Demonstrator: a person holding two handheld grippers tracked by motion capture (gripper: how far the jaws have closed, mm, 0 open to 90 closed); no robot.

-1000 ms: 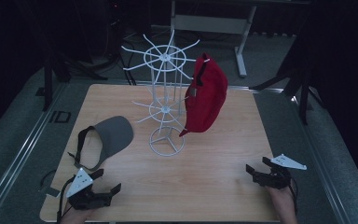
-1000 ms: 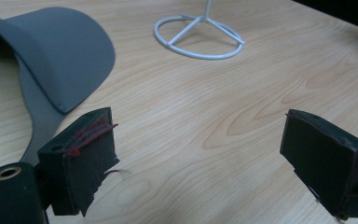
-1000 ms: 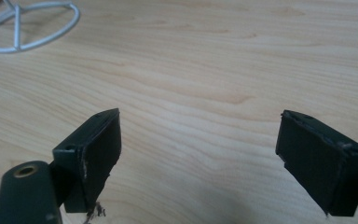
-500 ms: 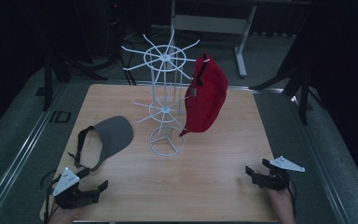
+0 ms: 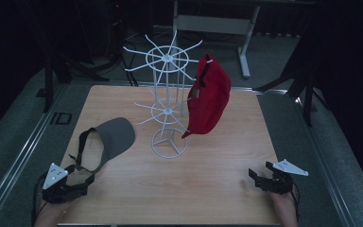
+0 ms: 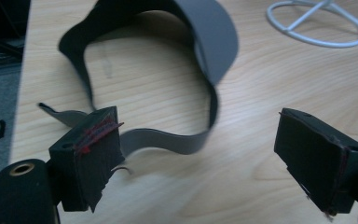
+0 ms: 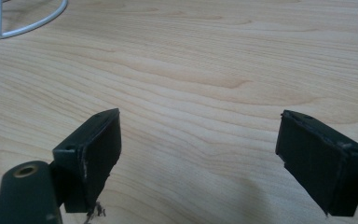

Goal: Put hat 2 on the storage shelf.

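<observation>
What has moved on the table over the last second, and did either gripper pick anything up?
The left gripper pulled back toward the table's left front corner, then edged slightly right toward the grey visor; it is open, its jaws near the visor's strap, gripping nothing. The right gripper stayed at the right front edge, open and empty. The visor, the white rack and the red cap hanging on it did not move.
</observation>
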